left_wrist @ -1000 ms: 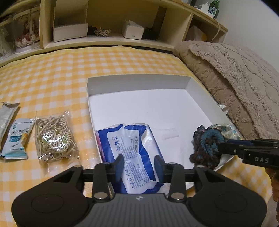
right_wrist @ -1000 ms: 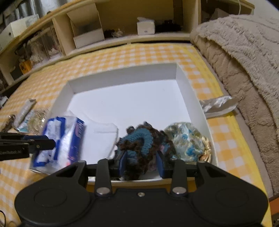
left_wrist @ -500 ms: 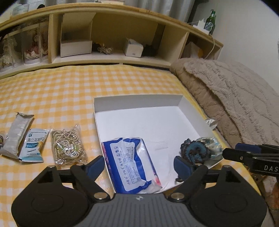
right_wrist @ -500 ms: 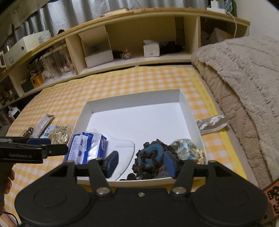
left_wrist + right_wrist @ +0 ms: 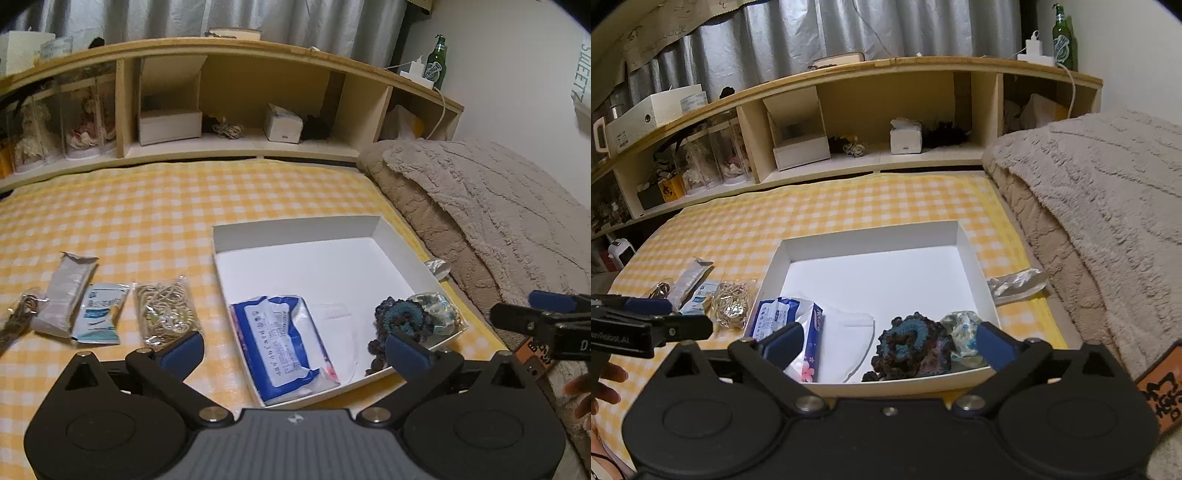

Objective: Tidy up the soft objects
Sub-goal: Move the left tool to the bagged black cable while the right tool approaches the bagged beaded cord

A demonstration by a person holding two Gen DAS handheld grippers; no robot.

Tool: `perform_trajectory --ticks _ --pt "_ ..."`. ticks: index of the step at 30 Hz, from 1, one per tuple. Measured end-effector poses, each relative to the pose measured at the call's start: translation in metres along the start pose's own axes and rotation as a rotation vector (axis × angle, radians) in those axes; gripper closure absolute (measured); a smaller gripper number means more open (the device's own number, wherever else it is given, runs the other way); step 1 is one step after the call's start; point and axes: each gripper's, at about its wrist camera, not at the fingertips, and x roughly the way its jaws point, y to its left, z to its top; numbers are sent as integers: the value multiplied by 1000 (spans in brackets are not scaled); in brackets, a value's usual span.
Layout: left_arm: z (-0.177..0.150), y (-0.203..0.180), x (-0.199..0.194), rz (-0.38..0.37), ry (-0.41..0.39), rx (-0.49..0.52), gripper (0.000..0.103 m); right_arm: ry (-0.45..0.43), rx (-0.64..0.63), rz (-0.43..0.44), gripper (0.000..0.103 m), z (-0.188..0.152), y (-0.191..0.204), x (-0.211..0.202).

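Observation:
A white shallow box [image 5: 295,225] [image 5: 871,236] lies on the yellow checked bedspread. In it lie a blue-and-white tissue pack [image 5: 282,343] [image 5: 786,321], a white flat cloth [image 5: 846,336], a dark blue-brown crocheted piece [image 5: 400,319] [image 5: 912,345] and a shiny patterned pouch [image 5: 437,304] [image 5: 964,330]. My left gripper [image 5: 293,349] is open and empty, held above the box's near edge. My right gripper [image 5: 886,341] is open and empty, above the crocheted piece. Each gripper shows from the side in the other's view.
Left of the box lie a bag of rubber bands [image 5: 166,312] [image 5: 731,301], a small blue-white sachet [image 5: 99,314] and a grey wrapper [image 5: 68,288]. A silver wrapper [image 5: 1015,284] lies right of the box. A beige blanket [image 5: 480,221] fills the right. Wooden shelves [image 5: 229,110] stand behind.
Both grippers let go, opened wide and pulled back and up from the box. The tissue pack and the crocheted piece now rest in the box.

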Motion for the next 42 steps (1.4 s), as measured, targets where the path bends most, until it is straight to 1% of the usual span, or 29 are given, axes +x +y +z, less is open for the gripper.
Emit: perform_trajectory --ticks 3,6,13,25,27,34,42 --pt "-2 1 -8 9 -20 2 0 -10 3 -21 0 0 2 -9" --pt "-4 3 -17 10 -40 2 0 -9 -8 -24 0 0 5 -15" --pt "-4 16 -33 12 -61 -13 0 -18 -32 -40 0 1 19 -26" --pt "-1 75 -57 88 -82 -64 0 -53 -74 -35 0 16 54 -21" --pt "0 87 -62 106 -88 -70 0 -59 -70 -26 0 19 61 -18" --pt "6 131 -77 177 -101 -88 0 -71 -20 62 0 28 89 -2" --pt "8 190 -84 253 -84 -134 0 -78 -37 126 0 29 136 22"
